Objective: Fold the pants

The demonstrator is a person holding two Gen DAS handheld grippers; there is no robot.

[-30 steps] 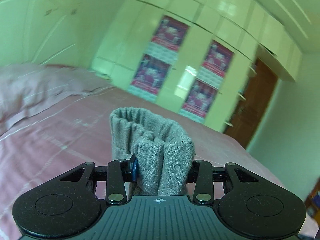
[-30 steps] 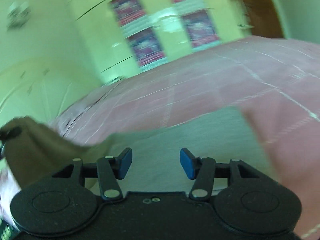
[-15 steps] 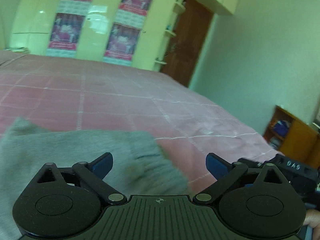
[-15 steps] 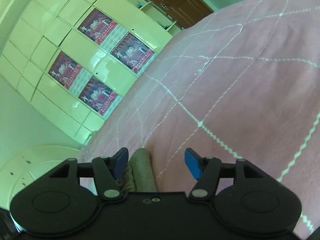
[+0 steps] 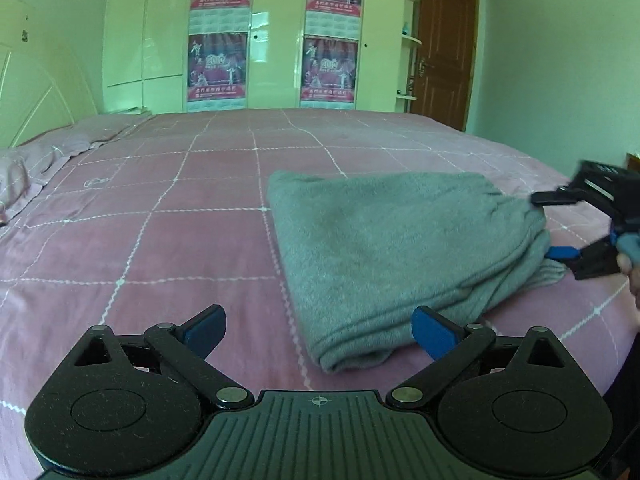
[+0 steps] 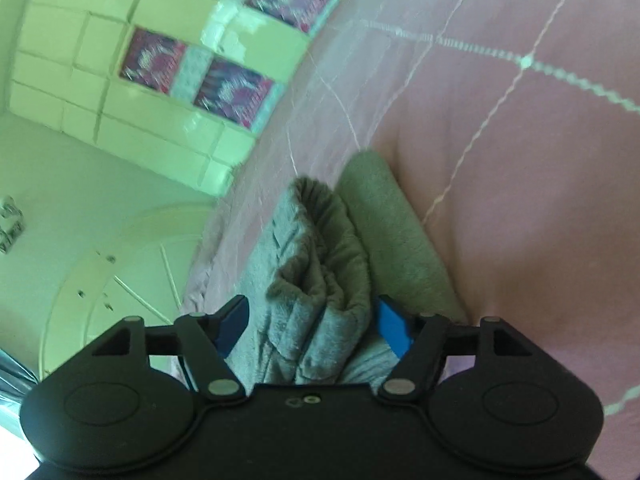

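Observation:
The grey pants lie folded in a thick rectangle on the pink checked bed. My left gripper is open wide just short of the fold's near corner, and its pads touch no cloth. My right gripper comes in from the right edge, with the pants' right end between its fingers. In the right wrist view the bunched waistband of the pants sits between the blue pads of the right gripper. Those jaws are opening, and a gap shows at the left pad.
A pale wardrobe with posters and a brown door stand behind the bed. A pillow lies at the far left under the headboard. A person's hand holds the right gripper. The bed's edge drops off at the front right.
My left gripper was shut on the bunched pants, then let go and opened wide; the pants now lie on the bed. The right gripper rolled and came down around the waistband, jaws widening.

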